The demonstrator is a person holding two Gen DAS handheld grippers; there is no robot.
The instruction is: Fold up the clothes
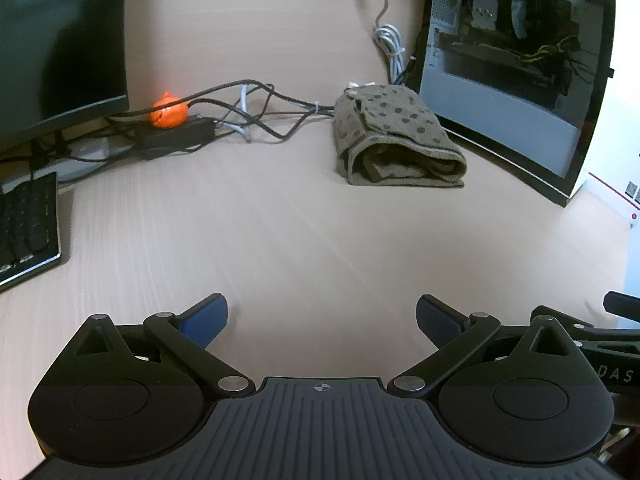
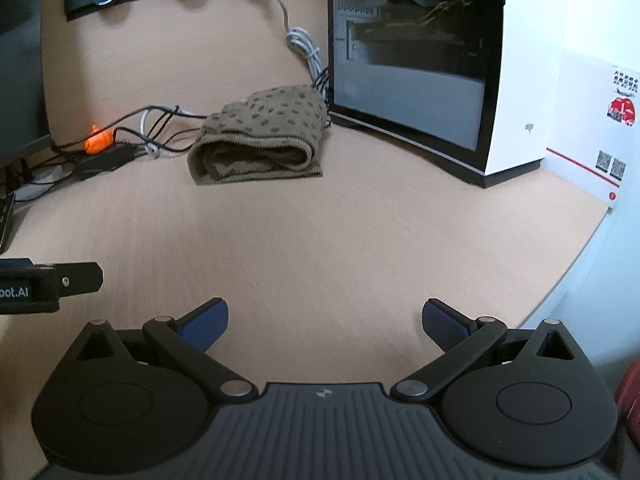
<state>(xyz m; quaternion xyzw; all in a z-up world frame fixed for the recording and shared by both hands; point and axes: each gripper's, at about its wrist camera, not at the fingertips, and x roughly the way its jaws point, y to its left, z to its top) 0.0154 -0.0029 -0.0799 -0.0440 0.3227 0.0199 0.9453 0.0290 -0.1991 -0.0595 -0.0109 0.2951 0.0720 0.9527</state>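
An olive-brown knit garment with dark dots [image 1: 394,136] lies folded into a compact bundle at the back of the wooden desk, beside the computer case. It also shows in the right wrist view as the same folded garment [image 2: 260,138]. My left gripper [image 1: 322,320] is open, well short of it, with bare desk between the blue pads. My right gripper [image 2: 325,322] is open too, holding nothing, and hovers over the desk's near part. The left gripper's side [image 2: 48,284] shows at the left edge of the right wrist view.
A glass-sided computer case [image 1: 516,64] stands at the back right. A tangle of black and white cables [image 1: 248,116], a power brick and an orange object [image 1: 168,110] lie at the back left. A monitor [image 1: 60,40] and keyboard [image 1: 28,224] occupy the left. The desk edge [image 2: 580,256] curves on the right.
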